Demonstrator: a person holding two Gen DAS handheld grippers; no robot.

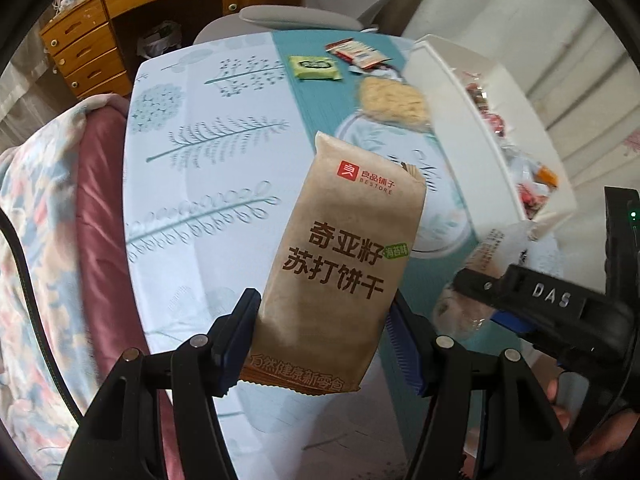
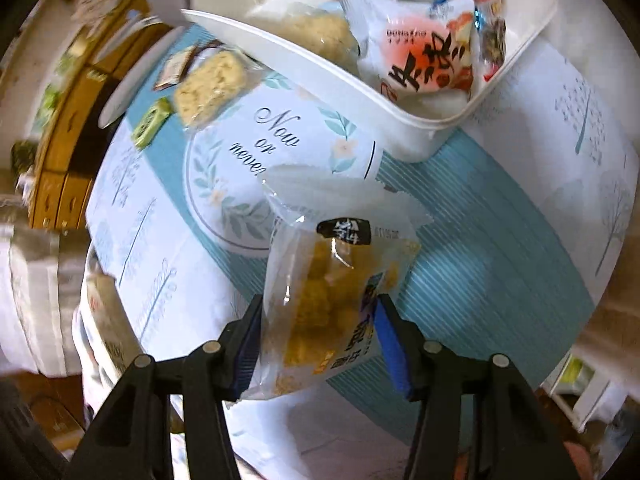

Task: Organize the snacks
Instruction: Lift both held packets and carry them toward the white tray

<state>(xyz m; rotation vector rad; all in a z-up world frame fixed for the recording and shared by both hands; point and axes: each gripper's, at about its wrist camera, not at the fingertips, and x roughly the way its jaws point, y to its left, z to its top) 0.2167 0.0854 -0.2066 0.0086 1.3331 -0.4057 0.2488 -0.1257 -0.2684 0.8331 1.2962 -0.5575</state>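
My left gripper (image 1: 322, 320) is shut on a brown cracker packet (image 1: 344, 256) and holds it above the table. My right gripper (image 2: 318, 324) is shut on a clear packet of yellow snack pieces (image 2: 320, 300), also held above the table; it shows in the left wrist view (image 1: 532, 296) at the right. A white bin (image 2: 404, 120) with several snack packets stands on the table, ahead of the right gripper; in the left wrist view the bin (image 1: 460, 120) is at the right.
On the patterned tablecloth (image 1: 224, 184) lie a green packet (image 1: 316, 68), a noodle block packet (image 1: 392, 102) and red-white packets (image 1: 356, 52). A wooden desk with drawers (image 1: 88, 52) stands behind. A quilted bed (image 1: 48, 240) is at the left.
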